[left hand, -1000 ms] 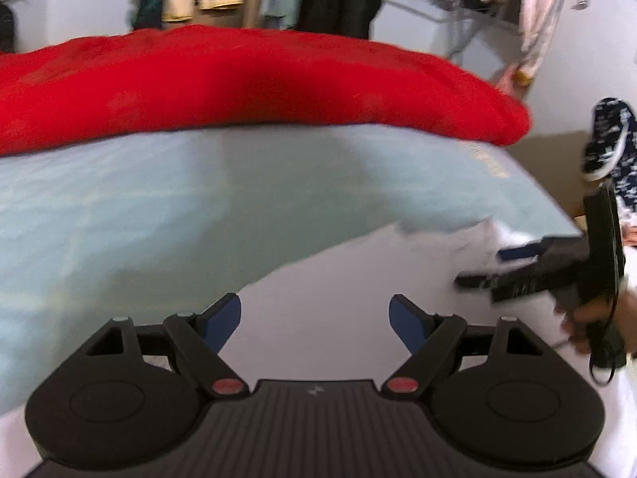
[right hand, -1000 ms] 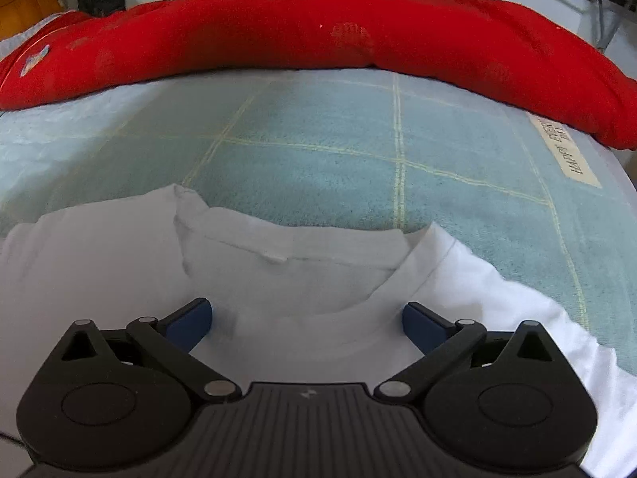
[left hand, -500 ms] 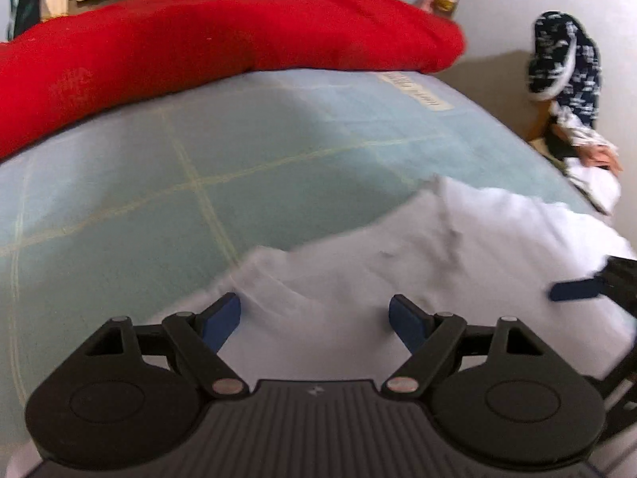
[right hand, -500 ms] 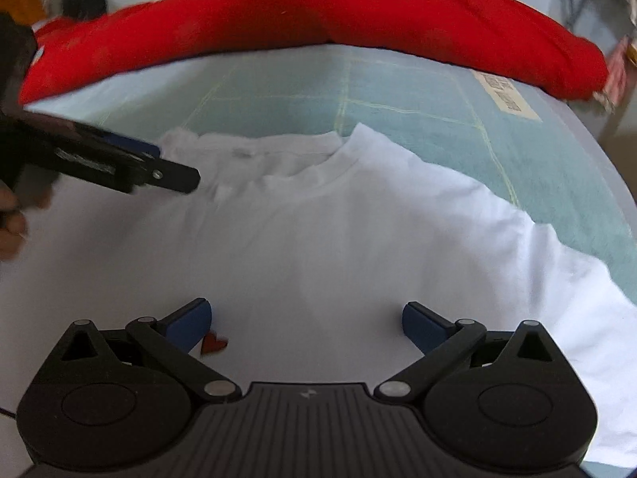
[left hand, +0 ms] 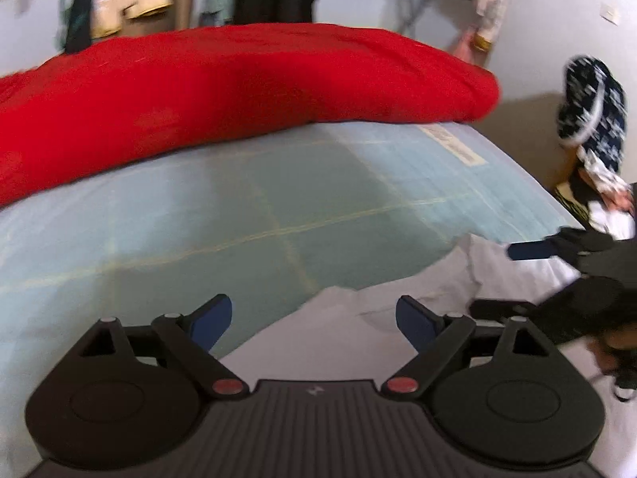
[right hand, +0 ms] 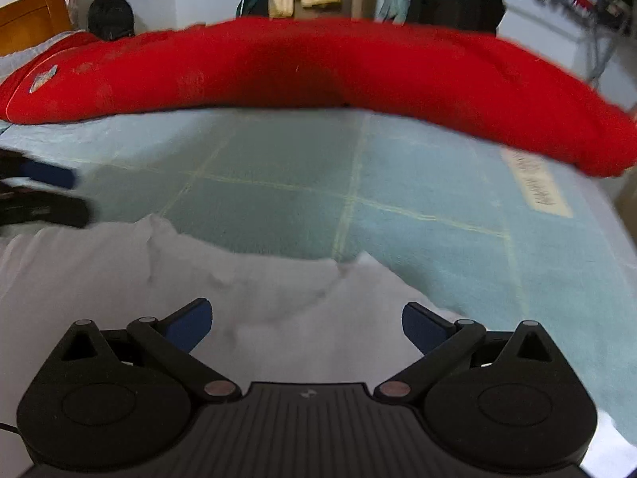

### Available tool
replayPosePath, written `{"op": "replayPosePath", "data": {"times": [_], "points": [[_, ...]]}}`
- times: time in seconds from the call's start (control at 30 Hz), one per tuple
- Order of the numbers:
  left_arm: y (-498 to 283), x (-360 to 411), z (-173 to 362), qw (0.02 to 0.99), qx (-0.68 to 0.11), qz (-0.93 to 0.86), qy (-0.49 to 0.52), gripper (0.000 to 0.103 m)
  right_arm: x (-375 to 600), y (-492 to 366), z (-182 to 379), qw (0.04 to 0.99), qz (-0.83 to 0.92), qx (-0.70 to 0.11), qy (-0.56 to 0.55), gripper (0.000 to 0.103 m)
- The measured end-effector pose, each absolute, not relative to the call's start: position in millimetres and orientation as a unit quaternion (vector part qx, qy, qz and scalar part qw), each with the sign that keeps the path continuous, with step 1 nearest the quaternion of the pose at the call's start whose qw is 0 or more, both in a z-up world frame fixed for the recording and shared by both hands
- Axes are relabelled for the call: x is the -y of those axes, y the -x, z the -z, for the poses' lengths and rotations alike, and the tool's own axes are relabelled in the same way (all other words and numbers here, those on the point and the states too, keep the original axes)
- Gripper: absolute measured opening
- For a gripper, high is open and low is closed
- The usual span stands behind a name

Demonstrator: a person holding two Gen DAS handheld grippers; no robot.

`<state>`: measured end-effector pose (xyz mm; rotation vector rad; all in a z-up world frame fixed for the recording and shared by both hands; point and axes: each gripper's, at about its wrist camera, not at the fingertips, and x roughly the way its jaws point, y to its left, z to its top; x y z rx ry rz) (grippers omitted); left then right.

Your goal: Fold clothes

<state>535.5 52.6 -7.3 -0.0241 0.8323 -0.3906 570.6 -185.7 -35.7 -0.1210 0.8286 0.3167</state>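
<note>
On the left, the pale blue-green sheet (left hand: pixel 199 219) with thin yellow grid lines spreads flat and bare in the left wrist view, open ground from the near edge up to the long red quilt (left hand: pixel 239 87) that lies rolled across the far side of the bed. The left gripper (left hand: pixel 314 320) hangs over the upper edge of the white T-shirt (left hand: pixel 338 338); its jaws have just been opening and stand wide, with nothing pinched between them, the left pad over bare sheet and the right pad over white cloth. Further right in that view the shirt's rumpled edge rises to a crease, and the right gripper (left hand: pixel 501 279) reaches in from the frame's right side above it, with part of a hand (left hand: pixel 615 342) showing behind it. Beyond it the bed's right edge drops away toward the floor, where dark patterned clothing (left hand: pixel 593 119) is heaped. In the right wrist view the left gripper shows as a dark blur at the left border, just above the shirt's edge. The right gripper's jaws are spread wide and hold nothing; white cloth lies under both pads, its wavy upper edge just ahead of the fingertips. To the right the sheet is clear as far as a printed label (right hand: pixel 537 183) near the bed's edge.
</note>
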Motion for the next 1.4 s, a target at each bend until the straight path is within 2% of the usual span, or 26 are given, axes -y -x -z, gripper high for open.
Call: {"op": "replayPosePath", "data": {"times": [0.1, 0.2, 0.33, 0.53, 0.77, 1.0, 1.2, 1.4], "points": [[-524, -67, 0, 0.901, -0.401, 0.167, 0.004, 0.089, 183, -599, 54, 0.885, -0.156, -0.435, 0.049, 0.103], [-508, -77, -12, 0.905, -0.394, 0.158, -0.007, 0.089, 187, -596, 38, 0.888, -0.158, -0.430, 0.034, 0.103], [-480, -85, -28, 0.901, -0.401, 0.162, -0.030, 0.089, 196, -557, 4, 0.890, -0.176, -0.418, 0.041, 0.103], [-417, -76, -33, 0.863, -0.443, 0.228, -0.076, 0.089, 210, -487, -22, 0.863, -0.204, -0.458, 0.060, 0.103], [-336, -33, 15, 0.833, -0.451, 0.301, -0.107, 0.089, 198, -424, 12, 0.835, -0.223, -0.491, 0.110, 0.103], [-269, -52, 38, 0.813, -0.500, 0.281, -0.097, 0.087, 200, -408, 38, 0.842, -0.230, -0.477, 0.100, 0.103], [-242, -70, 19, 0.809, -0.533, 0.234, -0.087, 0.087, 205, -402, 41, 0.846, -0.246, -0.461, 0.102, 0.103], [-256, -41, 12, 0.836, -0.472, 0.256, -0.117, 0.087, 202, -403, 38, 0.842, -0.247, -0.466, 0.116, 0.103]]}}
